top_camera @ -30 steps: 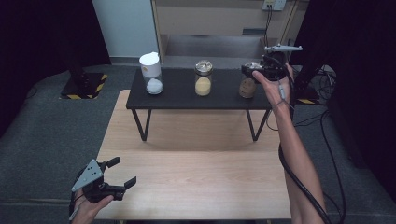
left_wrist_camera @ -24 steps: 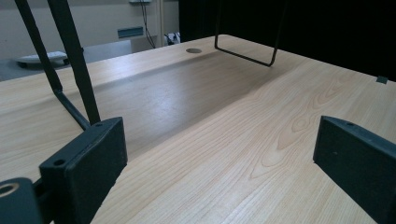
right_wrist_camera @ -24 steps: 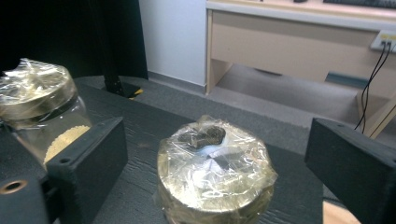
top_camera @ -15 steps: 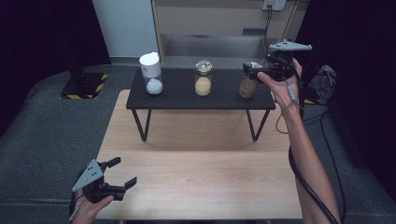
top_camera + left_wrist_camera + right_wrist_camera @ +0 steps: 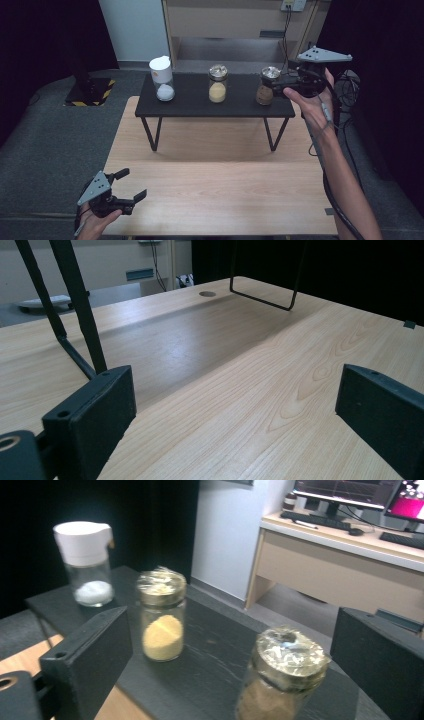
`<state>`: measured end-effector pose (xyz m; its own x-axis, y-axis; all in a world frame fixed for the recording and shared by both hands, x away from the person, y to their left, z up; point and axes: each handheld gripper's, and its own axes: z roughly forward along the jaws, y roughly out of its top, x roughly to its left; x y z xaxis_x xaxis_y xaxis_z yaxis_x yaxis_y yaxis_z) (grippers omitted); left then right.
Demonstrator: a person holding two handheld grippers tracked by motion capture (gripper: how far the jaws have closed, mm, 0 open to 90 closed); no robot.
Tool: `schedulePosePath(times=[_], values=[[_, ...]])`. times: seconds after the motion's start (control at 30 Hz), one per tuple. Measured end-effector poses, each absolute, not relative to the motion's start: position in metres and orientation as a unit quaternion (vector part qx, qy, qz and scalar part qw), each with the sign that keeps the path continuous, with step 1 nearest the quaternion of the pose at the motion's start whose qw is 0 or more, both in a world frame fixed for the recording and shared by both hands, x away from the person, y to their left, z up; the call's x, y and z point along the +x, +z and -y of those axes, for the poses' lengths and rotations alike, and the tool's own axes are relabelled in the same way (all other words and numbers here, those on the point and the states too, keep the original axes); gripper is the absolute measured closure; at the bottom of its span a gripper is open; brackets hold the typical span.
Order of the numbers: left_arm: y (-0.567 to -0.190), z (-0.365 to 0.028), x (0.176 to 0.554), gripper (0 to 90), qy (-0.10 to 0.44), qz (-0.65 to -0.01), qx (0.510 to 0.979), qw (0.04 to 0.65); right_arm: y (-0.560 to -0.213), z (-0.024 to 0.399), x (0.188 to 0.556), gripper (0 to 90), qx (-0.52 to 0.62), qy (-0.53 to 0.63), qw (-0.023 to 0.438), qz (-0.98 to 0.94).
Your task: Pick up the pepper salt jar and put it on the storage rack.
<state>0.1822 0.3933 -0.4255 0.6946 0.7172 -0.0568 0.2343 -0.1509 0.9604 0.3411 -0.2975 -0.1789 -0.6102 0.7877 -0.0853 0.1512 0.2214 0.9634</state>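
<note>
Left gripper (image 5: 131, 186) is sitting near-left over the wooden table (image 5: 225, 185), jaws apart, nothing between them; right gripper (image 5: 278, 86) is hovering just right of the brown-filled jar (image 5: 266, 86) on the far black stand (image 5: 200, 105), jaws just opening, gripping nothing.

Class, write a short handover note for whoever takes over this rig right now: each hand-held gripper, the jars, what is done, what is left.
Right hand-held gripper: jaws have just been opening, now wide, beside the brown-filled jar, not pressing it.
Left hand-held gripper: open, empty, low over the wooden table.
Jars: white-capped jar, yellow-filled jar and brown-filled jar stand upright on the black shelf.
Done: brown-filled jar released.
Left: probably draw the right hand clear.
</note>
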Motion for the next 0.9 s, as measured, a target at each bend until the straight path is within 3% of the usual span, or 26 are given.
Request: schedulePosePath(times=[0.9], values=[[-0.425, -0.393, 0.182, 1.9, 0.215, -0.326, 0.729, 0.562, -0.240, 0.322, 0.264, 5.4, 0.248, 0.579, 0.227, -0.743]])
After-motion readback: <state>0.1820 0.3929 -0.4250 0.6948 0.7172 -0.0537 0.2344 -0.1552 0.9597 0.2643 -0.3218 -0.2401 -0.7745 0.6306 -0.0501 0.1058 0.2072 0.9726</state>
